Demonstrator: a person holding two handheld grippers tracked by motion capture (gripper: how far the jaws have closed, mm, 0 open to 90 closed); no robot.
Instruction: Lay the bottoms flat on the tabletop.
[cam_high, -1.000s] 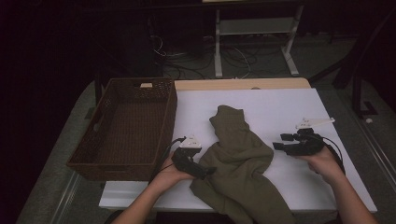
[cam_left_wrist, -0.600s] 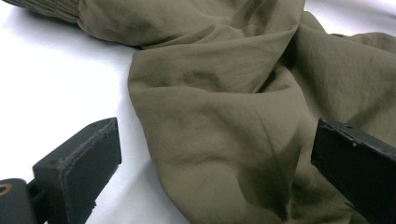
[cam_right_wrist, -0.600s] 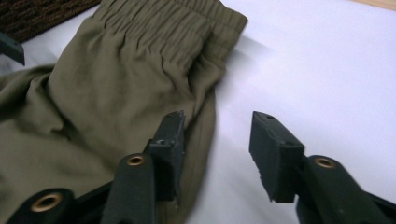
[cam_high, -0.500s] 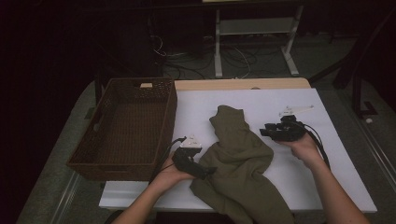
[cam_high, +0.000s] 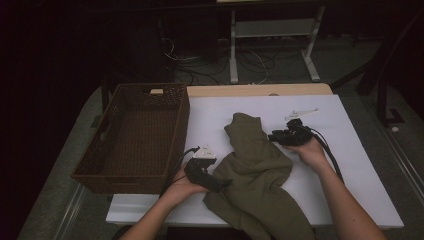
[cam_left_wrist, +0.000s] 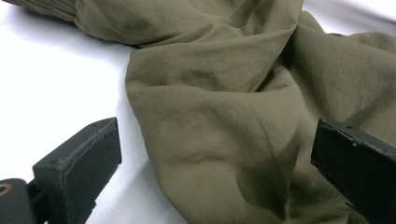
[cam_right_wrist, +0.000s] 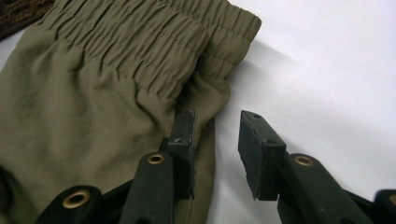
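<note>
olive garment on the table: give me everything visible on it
The olive garment looks like trousers or shorts in thin woven cloth, with a gathered elastic waistband at its far end. It lies crumpled and creased on the white table, just right of the wicker basket, its near end hanging over the table's front edge. The left tongs stand open with a fold between the jaws. The right tongs sit at the edge just below the waistband, one jaw against the cloth, a gap between the jaws.
</note>
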